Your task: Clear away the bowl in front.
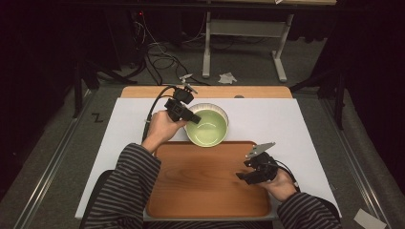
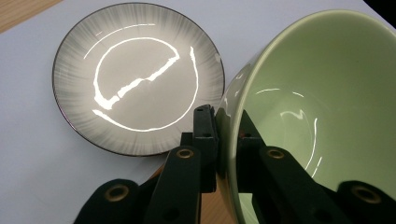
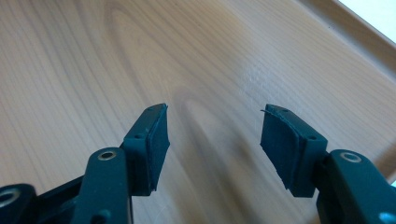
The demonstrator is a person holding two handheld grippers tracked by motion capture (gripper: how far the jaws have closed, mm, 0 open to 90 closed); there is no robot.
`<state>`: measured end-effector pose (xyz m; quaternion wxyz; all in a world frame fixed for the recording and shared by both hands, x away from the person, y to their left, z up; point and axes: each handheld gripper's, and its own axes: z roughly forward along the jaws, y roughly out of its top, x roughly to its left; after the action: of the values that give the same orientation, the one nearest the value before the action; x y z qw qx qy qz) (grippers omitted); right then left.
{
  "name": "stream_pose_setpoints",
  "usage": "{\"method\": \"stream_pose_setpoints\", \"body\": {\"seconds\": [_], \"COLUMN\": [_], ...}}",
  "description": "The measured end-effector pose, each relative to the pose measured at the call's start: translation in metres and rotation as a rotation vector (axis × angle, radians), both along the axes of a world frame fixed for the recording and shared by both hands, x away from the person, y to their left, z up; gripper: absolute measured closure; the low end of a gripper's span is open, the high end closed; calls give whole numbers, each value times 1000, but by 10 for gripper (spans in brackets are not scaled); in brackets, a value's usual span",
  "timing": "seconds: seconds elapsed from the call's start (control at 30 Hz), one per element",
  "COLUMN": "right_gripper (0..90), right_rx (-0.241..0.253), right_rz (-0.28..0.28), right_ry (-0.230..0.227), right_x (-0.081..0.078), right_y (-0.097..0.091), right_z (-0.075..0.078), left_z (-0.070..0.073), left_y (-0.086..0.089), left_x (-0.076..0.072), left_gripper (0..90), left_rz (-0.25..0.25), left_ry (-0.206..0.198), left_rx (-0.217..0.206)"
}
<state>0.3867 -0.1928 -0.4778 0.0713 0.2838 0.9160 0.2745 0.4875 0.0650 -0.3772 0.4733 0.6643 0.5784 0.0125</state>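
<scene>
My left tongs (image 2: 227,135) pinch the green bowl (image 2: 322,112) rim; I keep it level toward the tray (image 1: 205,183), right tongs (image 3: 213,140) open.

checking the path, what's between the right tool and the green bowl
Bare wooden tray: in the high view nothing lies on it between the open right tool and the green bowl, which the left tool grips by its rim.

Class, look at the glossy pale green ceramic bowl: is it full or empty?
Empty. The glossy pale green ceramic bowl, gripped at its rim by the left gripper, shows only bare glaze and light reflections inside.
</scene>
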Motion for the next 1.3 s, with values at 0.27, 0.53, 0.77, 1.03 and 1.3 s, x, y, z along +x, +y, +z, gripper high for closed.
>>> {"method": "stream_pose_setpoints", "body": {"seconds": [0.27,0.53,0.77,1.03,1.3], "right_gripper": [434,433,432,432,431], "right_rx": [-3,-3,-6,-4,-3], "right_rz": [1,1,5,4,2], "right_ry": [-2,0,2,-1,-1], "right_x": [0,0,0,0,-1], "right_y": [0,0,1,1,1], "right_z": [0,0,-1,-1,-1], "left_z": [1,0,-3,-4,-5], "left_y": [5,6,8,11,14], "left_x": [-12,-21,-30,-40,-49], "left_gripper": [838,835,836,835,835], "left_rz": [-21,-36,-42,-54,-69], "left_ry": [1,5,13,12,20], "left_rx": [-8,-12,-16,-30,-47]}}
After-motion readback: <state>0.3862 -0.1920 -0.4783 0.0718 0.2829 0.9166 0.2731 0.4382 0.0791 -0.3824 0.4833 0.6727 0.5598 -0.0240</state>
